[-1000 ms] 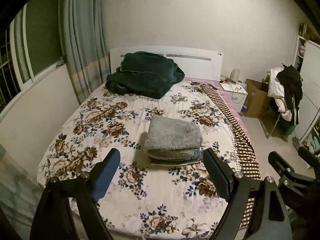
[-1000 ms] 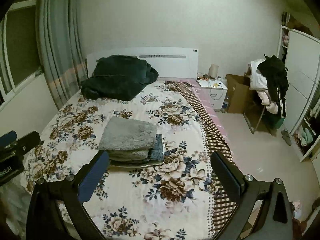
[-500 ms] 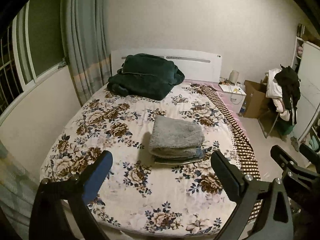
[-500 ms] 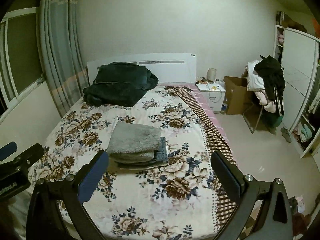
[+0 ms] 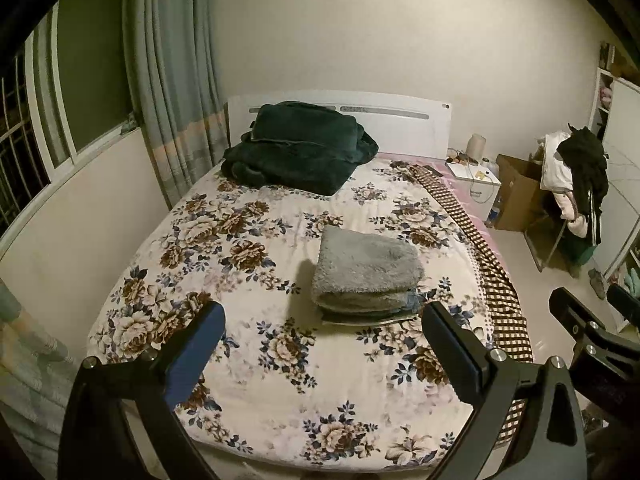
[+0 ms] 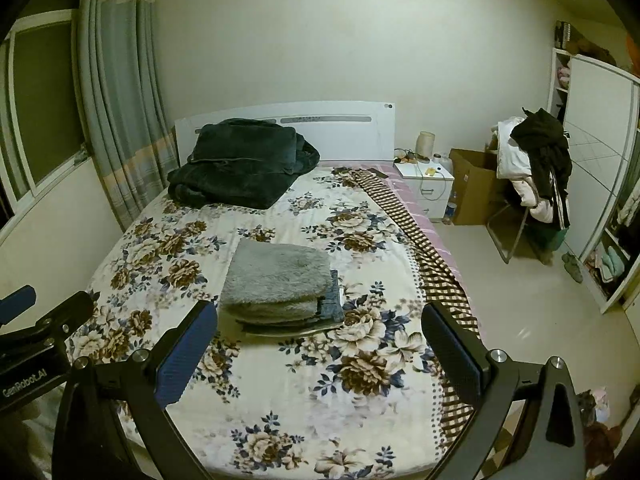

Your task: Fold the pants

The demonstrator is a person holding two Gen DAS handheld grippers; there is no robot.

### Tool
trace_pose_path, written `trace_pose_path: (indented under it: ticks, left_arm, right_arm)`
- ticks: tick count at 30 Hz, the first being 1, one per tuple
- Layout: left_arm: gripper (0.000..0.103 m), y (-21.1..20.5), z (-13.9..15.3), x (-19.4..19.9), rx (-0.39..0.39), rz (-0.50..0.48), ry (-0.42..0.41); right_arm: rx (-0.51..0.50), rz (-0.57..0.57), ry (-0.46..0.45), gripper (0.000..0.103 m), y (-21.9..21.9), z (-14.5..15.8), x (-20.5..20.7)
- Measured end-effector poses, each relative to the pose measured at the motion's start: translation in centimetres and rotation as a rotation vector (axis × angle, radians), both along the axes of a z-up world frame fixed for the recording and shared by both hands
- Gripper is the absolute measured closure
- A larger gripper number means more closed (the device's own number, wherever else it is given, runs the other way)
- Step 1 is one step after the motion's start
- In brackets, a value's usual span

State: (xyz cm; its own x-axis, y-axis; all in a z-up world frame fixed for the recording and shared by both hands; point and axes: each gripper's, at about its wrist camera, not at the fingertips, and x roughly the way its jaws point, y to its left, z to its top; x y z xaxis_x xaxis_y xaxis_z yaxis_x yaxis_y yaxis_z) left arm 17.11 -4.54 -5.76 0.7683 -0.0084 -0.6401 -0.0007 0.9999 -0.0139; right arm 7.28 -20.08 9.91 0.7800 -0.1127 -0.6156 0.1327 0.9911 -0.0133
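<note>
Grey, fluffy fabric topped the folded stack [image 5: 366,276] in the left wrist view, and that stack was seen beyond the jaws, nearer the right-hand jaw than the left, on the floral bedspread [image 5: 248,264]. The left gripper [image 5: 322,316] was held with its jaws spread wide, nothing between them, well short of the stack. Blue denim [image 5: 411,303] could be made out at the stack's lower right edge, so the pants were judged to lie folded there under the grey piece, though which layer was which could not be told. A dark green blanket [image 5: 298,148] lay far ahead of the jaws by the headboard. Off past the right-hand jaw, part of the other tool was seen.

From the right wrist view, the same stack [image 6: 280,280] was found ahead of the left-hand jaw, with the denim edge [image 6: 330,296] showing at its right side. The right gripper [image 6: 318,316] was likewise held agape and empty, apart from the stack. A checked cloth [image 6: 424,248] ran along the bed's side beyond the right-hand jaw.

The fold was judged essentially done. Trouble could still be caused if a wide jaw were swept low across the stack: the soft upper layers could be dragged off and the pile undone. The loose denim edge could also be snagged by a pad and pulled out.
</note>
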Motion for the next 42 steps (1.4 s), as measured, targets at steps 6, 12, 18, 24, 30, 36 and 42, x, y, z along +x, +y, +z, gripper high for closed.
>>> trace_pose_path:
  ticks: [6, 12, 18, 24, 30, 36, 42]
  left_arm:
    - [0.002, 0.2, 0.1, 0.3, -0.005, 0.003, 0.002]
    - [0.002, 0.3, 0.1, 0.4, -0.007, 0.002, 0.002]
    - [0.002, 0.4, 0.1, 0.4, -0.007, 0.006, 0.001]
    - [0.002, 0.2, 0.3, 0.6, -0.013, 0.026, -0.003]
    - [0.002, 0.1, 0.4, 0.6, -0.014, 0.031, -0.004]
    - [0.002, 0.1, 0.4, 0.7, -0.014, 0.032, -0.005]
    - [0.002, 0.0, 0.4, 0.5, -0.015, 0.032, -0.004]
  right_arm:
    - [0.001, 0.006, 0.006, 0.0, 0.8, -0.1, 0.7]
    - [0.005, 0.011, 0.008, 0.0, 0.9, 0.0, 0.9]
    - [0.015, 0.02, 0.005, 0.0, 0.7, 0.0, 0.9]
    - [0.022, 0.024, 0.003, 0.0, 0.1, 0.1, 0.8]
    - [0.023, 0.023, 0.003, 0.0, 0.1, 0.1, 0.8]
    - [0.023, 0.025, 0.004, 0.0, 0.0, 0.0, 0.9]
    - [0.026, 0.024, 0.005, 0.0, -0.2, 0.0, 0.9]
